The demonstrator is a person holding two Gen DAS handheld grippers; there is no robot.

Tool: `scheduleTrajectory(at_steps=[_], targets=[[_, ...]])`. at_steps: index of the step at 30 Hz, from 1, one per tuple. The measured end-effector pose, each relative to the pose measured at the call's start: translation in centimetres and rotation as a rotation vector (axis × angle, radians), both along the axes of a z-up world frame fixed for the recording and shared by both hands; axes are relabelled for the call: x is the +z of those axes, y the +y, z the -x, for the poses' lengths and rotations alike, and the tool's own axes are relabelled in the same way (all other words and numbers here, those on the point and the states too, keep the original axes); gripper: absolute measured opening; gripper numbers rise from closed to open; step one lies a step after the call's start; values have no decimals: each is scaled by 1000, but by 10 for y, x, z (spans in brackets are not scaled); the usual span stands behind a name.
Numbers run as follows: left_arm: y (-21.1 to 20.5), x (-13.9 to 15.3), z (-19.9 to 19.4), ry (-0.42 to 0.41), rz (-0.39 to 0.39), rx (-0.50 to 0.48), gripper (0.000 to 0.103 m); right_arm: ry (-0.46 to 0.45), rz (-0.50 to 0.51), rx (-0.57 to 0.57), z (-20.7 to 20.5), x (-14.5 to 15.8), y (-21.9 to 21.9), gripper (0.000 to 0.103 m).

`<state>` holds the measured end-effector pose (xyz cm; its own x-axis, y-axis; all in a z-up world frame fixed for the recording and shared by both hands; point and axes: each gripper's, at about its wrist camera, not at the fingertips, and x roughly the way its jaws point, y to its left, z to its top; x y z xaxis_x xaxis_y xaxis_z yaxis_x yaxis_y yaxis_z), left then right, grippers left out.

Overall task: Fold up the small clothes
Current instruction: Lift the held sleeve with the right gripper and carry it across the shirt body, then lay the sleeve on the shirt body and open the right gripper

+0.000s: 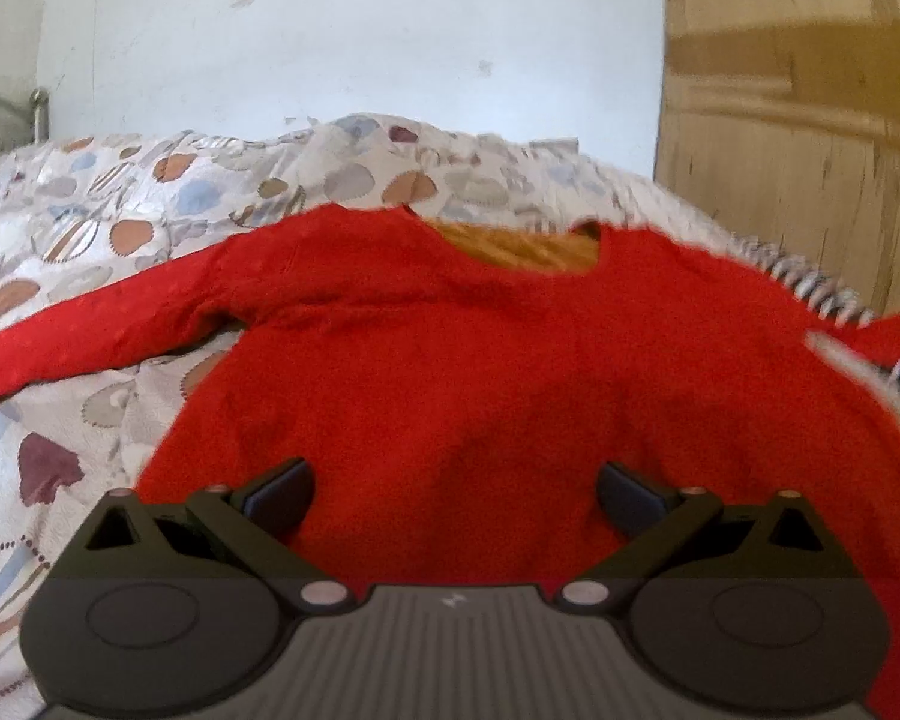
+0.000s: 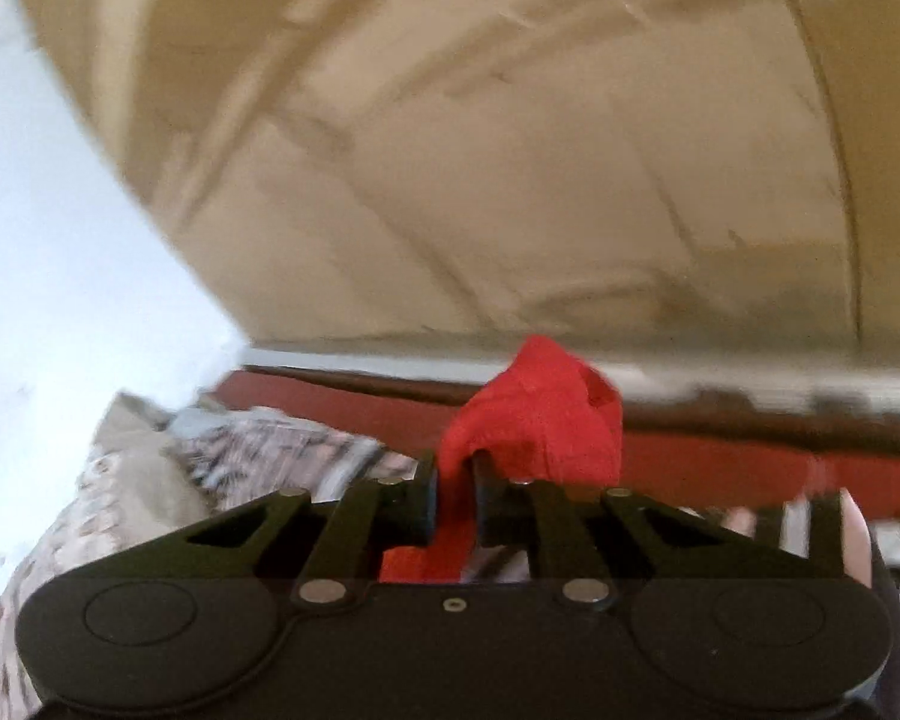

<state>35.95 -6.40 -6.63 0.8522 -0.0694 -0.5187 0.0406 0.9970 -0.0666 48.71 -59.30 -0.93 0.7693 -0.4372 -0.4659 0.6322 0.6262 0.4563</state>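
Bed [image 1: 60, 222] is bearing a red sweater [image 1: 450, 360], left tongs [image 1: 455, 495] hovering spread, right tongs [image 2: 455, 501] pinching its sleeve [image 2: 540, 414], which risks slipping free.

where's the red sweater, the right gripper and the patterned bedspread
red sweater [image 1: 480, 360], left wrist view, middle of its chest panel
right gripper [image 2: 456, 492], right wrist view, between its fingers, shut on red fabric
patterned bedspread [image 1: 90, 222], left wrist view, bare spotted area left of the sleeve

Sweater [image 1: 510, 372] lies on quilt [image 1: 90, 228], wardrobe [image 1: 810, 120] behind.
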Motion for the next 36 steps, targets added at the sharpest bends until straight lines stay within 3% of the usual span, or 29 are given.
scheduleTrajectory(at_steps=[4,9,17,22,27,30,36], targets=[[17,22,3,-15,89,28,103,-23,178,149,-15,47,48,11],[27,52,11,-84,79,37,103,-82,304,343,-29,91,122,11],[62,80,19,-136,101,124,103,-116,429,708,-40,112,269,10],[90,84,20,-148,120,202,103,-116,466,931,-32,90,351,10],[115,89,24,-175,145,283,102,-4,482,1164,-10,37,422,10],[126,92,25,-185,160,310,103,64,589,1259,12,5,451,10],[132,89,24,-169,171,326,102,152,802,1352,35,-24,473,11]])
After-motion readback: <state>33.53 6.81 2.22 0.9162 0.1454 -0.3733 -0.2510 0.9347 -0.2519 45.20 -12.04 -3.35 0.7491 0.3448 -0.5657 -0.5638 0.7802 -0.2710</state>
